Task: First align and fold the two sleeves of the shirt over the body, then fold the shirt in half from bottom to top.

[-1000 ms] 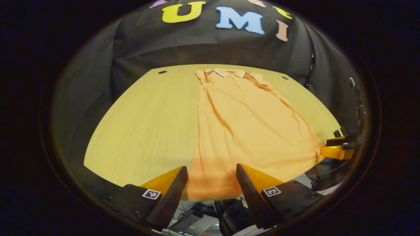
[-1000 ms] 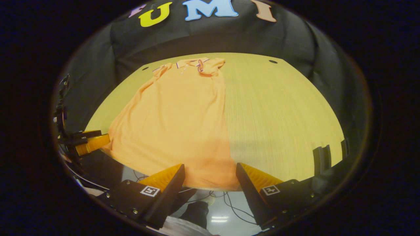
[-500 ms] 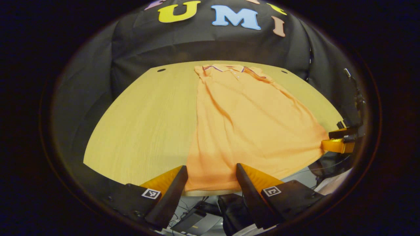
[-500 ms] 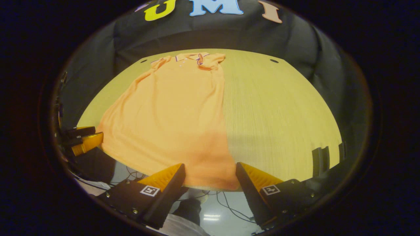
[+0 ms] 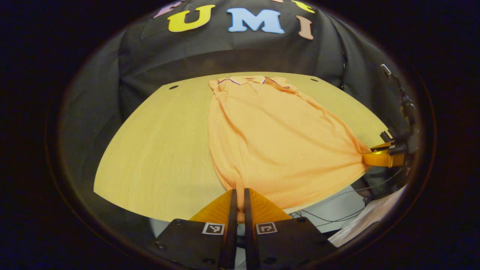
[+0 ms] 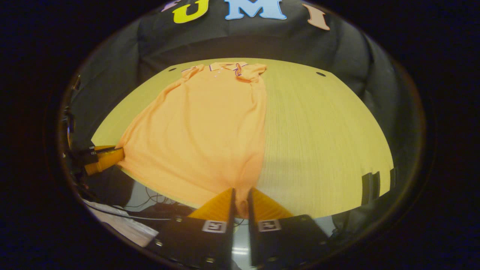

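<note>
An orange polo shirt (image 5: 270, 138) lies lengthwise on the wooden table (image 5: 161, 150), collar at the far end and both sleeves folded in over the body. My left gripper (image 5: 240, 193) is shut on the hem's near left corner at the table's front edge. In the right gripper view the same shirt (image 6: 202, 127) spreads to the left, and my right gripper (image 6: 240, 193) is shut on the hem's near right corner. Each gripper appears in the other's view at the shirt's far hem corner: the right gripper (image 5: 380, 157) and the left gripper (image 6: 103, 159).
Black cloth walls close in the table at the back and sides. Two small dark holes (image 5: 173, 87) mark the table's far corners. Cables and floor (image 6: 150, 202) show below the front edge. A dark bracket (image 6: 371, 183) sits at the table's right edge.
Both grippers went from open around the hem to shut on its corners. The hem now bunches toward each set of fingers.
</note>
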### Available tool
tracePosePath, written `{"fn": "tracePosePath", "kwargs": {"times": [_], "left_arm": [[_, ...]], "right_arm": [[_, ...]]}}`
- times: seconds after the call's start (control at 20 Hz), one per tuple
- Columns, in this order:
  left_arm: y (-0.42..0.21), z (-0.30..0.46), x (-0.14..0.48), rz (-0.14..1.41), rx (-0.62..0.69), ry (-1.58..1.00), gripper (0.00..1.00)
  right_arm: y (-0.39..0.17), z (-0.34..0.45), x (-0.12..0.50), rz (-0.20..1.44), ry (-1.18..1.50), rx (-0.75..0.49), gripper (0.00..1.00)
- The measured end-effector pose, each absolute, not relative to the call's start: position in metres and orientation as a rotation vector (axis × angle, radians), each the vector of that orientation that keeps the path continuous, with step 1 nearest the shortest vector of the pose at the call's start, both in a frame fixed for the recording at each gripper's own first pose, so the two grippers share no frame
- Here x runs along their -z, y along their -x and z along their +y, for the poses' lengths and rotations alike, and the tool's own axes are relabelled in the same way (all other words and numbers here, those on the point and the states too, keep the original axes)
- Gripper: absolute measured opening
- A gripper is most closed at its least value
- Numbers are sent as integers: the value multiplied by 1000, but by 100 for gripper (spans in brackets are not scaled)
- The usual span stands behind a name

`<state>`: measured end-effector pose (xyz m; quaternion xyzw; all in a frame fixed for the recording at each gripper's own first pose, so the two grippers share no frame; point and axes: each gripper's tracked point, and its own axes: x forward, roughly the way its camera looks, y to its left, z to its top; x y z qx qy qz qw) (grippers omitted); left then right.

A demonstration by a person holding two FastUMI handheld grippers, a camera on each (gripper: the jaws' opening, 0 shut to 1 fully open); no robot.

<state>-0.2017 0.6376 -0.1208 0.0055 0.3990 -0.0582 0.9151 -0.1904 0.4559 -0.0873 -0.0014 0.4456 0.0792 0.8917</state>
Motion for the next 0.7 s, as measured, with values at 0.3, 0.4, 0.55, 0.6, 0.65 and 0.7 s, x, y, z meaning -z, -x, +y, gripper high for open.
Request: {"fn": "tracePosePath", "kwargs": {"times": [0.3,0.4,0.55,0.6,0.65,0.7], "left_arm": [[199,636,114,829,89,-50,7],[192,632,104,807,85,-58,6],[179,631,82,763,75,-69,7],[172,631,73,745,71,-68,7],[163,631,64,728,69,-64,7],[154,633,54,709,66,-58,6]], "right_arm": [[190,457,78,928,-139,-185,2],[186,453,64,896,-140,-189,2],[174,450,39,858,-134,-203,2],[168,449,29,843,-132,-206,2],[160,449,18,825,-129,-209,2],[151,449,9,808,-126,-213,2]]}}
